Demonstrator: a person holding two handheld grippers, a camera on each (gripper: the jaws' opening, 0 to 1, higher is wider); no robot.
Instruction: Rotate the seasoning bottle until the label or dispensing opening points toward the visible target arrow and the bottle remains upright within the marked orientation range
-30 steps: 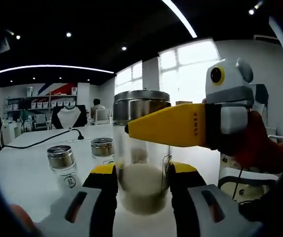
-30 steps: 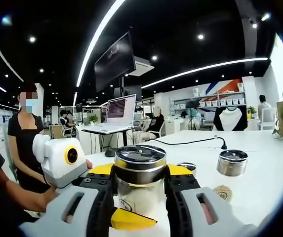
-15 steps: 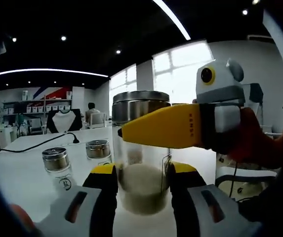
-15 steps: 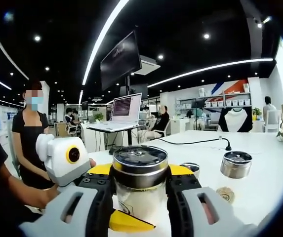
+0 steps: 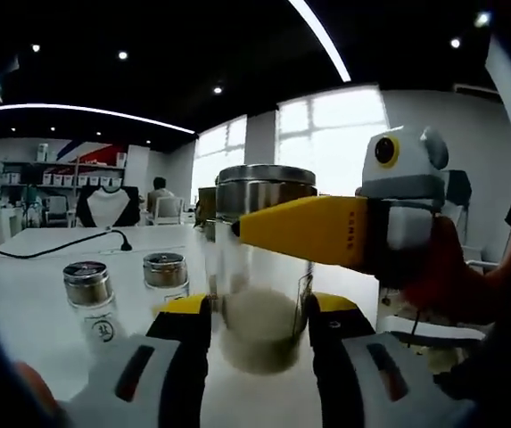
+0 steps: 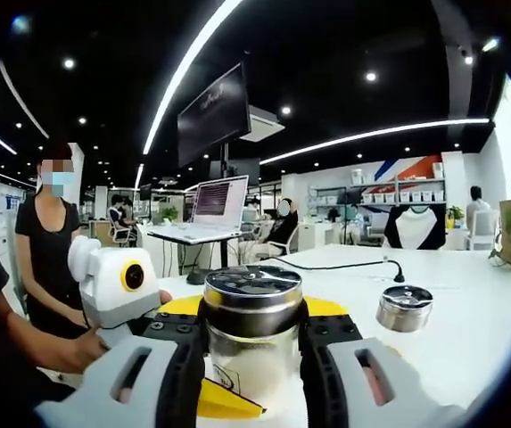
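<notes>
The seasoning bottle [image 5: 257, 267] is clear glass with a steel lid and pale powder in its lower half. It stands upright at the centre of the left gripper view. My left gripper [image 5: 257, 312] is shut on its lower body, the yellow-tipped jaws pressing each side. My right gripper [image 5: 313, 230] comes in from the right, one yellow jaw lying across the bottle's neck. In the right gripper view the bottle [image 6: 251, 334] sits between the jaws of my right gripper [image 6: 251, 328], shut just under the lid. The left gripper [image 6: 121, 283] shows at left, held by a hand.
Two small steel-lidded shakers [image 5: 90, 299] [image 5: 166, 272] stand on the white table [image 5: 32, 294] to the left. A low steel-lidded jar [image 6: 404, 308] sits to the right. A black cable [image 6: 335, 265] runs across the table. A person [image 6: 45, 259] stands beyond the table edge.
Both views have swung slightly, so the shakers and the jar sit further left in the frames. Both grippers keep their hold on the bottle, which stays upright.
</notes>
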